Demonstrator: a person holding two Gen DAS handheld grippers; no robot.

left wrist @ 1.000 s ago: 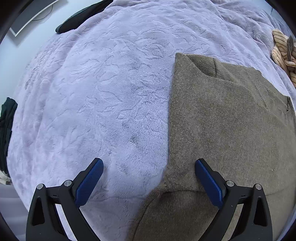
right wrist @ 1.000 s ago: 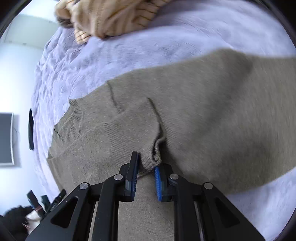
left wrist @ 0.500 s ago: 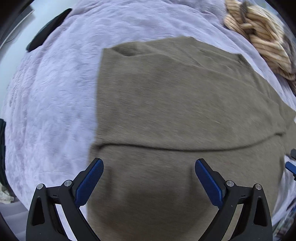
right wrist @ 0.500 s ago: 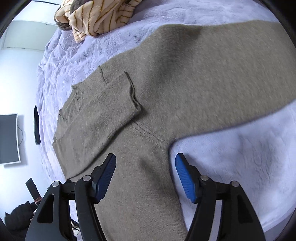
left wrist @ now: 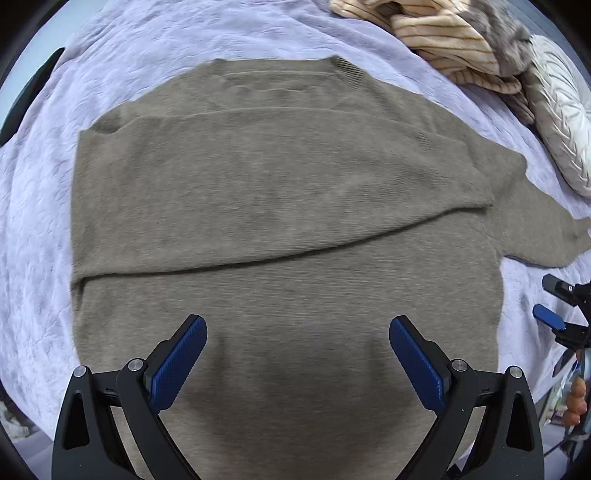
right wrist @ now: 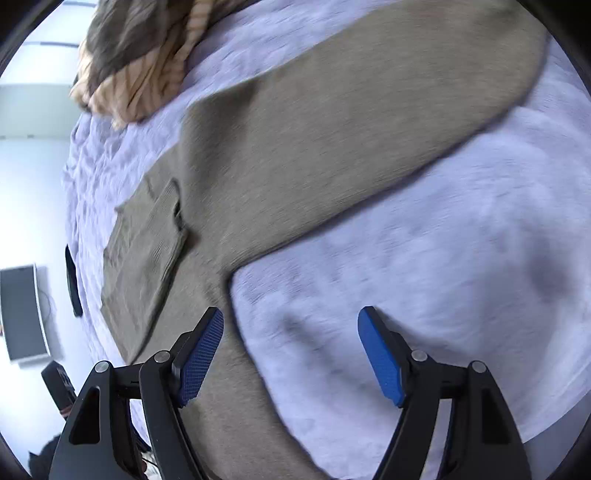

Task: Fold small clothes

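While both tools hang above the bed, the left gripper is spread wide with nothing between its blue pads, and below it lies the brown sweater, flat on the lavender blanket. One sleeve is folded across the sweater's chest, its lower edge running left to right as a dark crease. The right gripper is also spread wide and empty, its left pad over the sweater's side edge and its right pad over bare blanket. Beyond it the other sleeve stretches out to the right, unfolded. Farther off, at the blanket's far right, lies a heap of striped tan clothes, with a white quilted pillow just beside it.
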